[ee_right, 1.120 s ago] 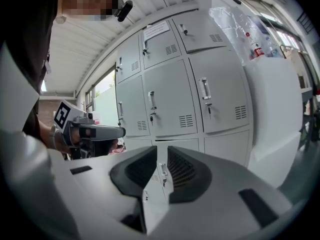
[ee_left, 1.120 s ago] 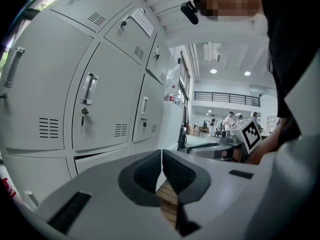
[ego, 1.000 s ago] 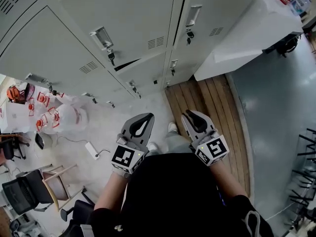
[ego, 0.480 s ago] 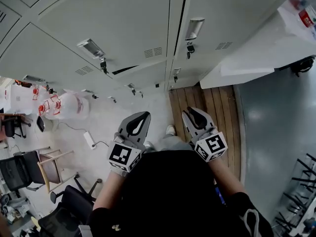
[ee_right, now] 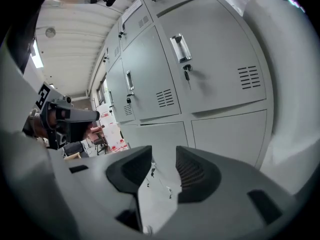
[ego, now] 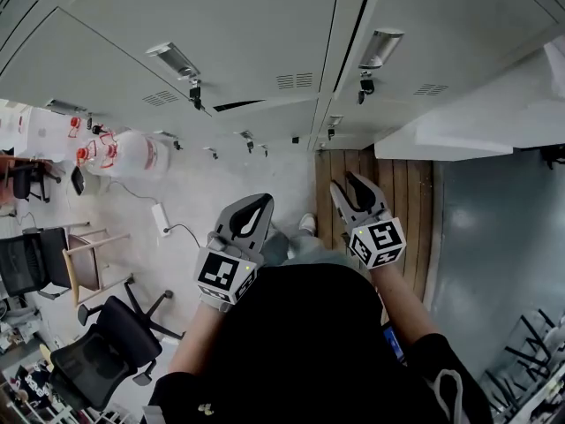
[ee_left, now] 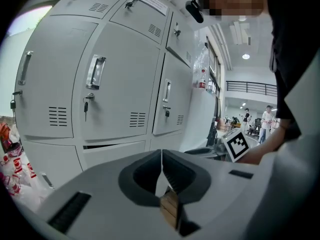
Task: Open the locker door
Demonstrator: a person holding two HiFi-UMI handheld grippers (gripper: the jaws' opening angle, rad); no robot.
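Observation:
Grey locker doors [ego: 238, 34] fill the top of the head view. One door has a metal handle [ego: 172, 60] with a key [ego: 196, 95] under it, and a dark gap [ego: 238, 106] runs along its lower edge. My left gripper [ego: 256, 203] is held low, away from the lockers, and its jaws are shut with nothing in them [ee_left: 161, 154]. My right gripper [ego: 357, 184] is also short of the doors. Its jaws have just been opening and nothing is between them [ee_right: 164, 156]. It points toward a door with a handle [ee_right: 180, 46] and a key [ee_right: 186, 74].
White bags with red print [ego: 132, 153] lie at the lockers' foot on the left, with a power strip [ego: 161, 219] nearby. A wooden chair [ego: 84, 259] and a black office chair [ego: 106, 343] stand at the left. A wooden platform [ego: 388, 170] and a white counter [ego: 494, 117] are at the right.
The right gripper's jaws, shut before, now stand apart. Both grippers have stayed low in front of the body while the head view swung across the lockers.

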